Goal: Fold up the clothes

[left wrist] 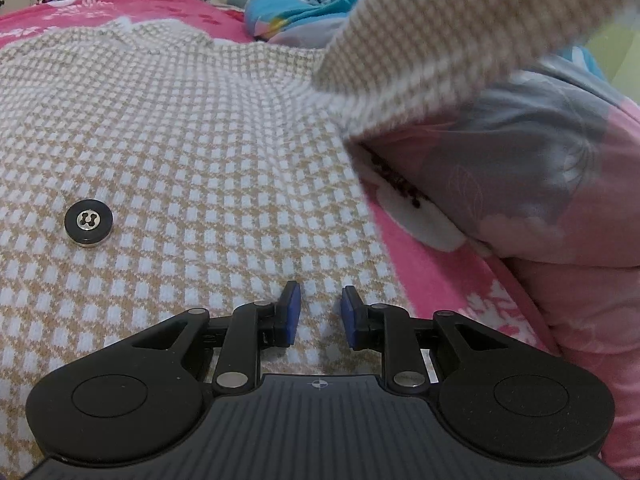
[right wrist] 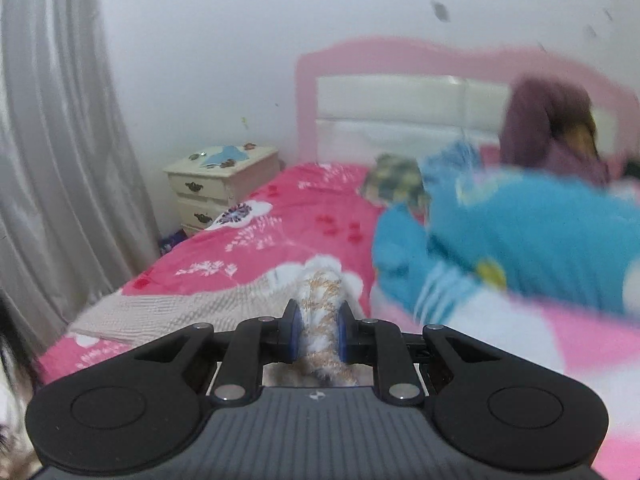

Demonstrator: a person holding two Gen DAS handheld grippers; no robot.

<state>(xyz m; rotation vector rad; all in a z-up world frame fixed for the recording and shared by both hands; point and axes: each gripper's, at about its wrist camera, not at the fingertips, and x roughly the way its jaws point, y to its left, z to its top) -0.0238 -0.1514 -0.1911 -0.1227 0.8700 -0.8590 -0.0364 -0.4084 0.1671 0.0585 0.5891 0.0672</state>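
Observation:
A tan and white checked knit cardigan (left wrist: 180,140) lies spread on the pink bed, with a black button (left wrist: 88,222) at the left. My left gripper (left wrist: 320,304) rests low on the cardigan's body near its right edge, jaws open with knit showing between the blue pads, gripping nothing. The cardigan's sleeve (left wrist: 460,32) is lifted, blurred, at the upper right. My right gripper (right wrist: 318,330) is shut on a bunched fold of that knit (right wrist: 322,312) and holds it above the bed. The rest of the cardigan (right wrist: 180,308) lies flat below it.
A pink floral bedsheet (right wrist: 280,232) covers the bed. Blue clothes (right wrist: 520,240) and a checked cloth (right wrist: 396,180) are piled near the headboard (right wrist: 400,104). A pink and grey quilt (left wrist: 540,184) lies right of the cardigan. A cream nightstand (right wrist: 220,184) and grey curtain (right wrist: 52,120) stand left.

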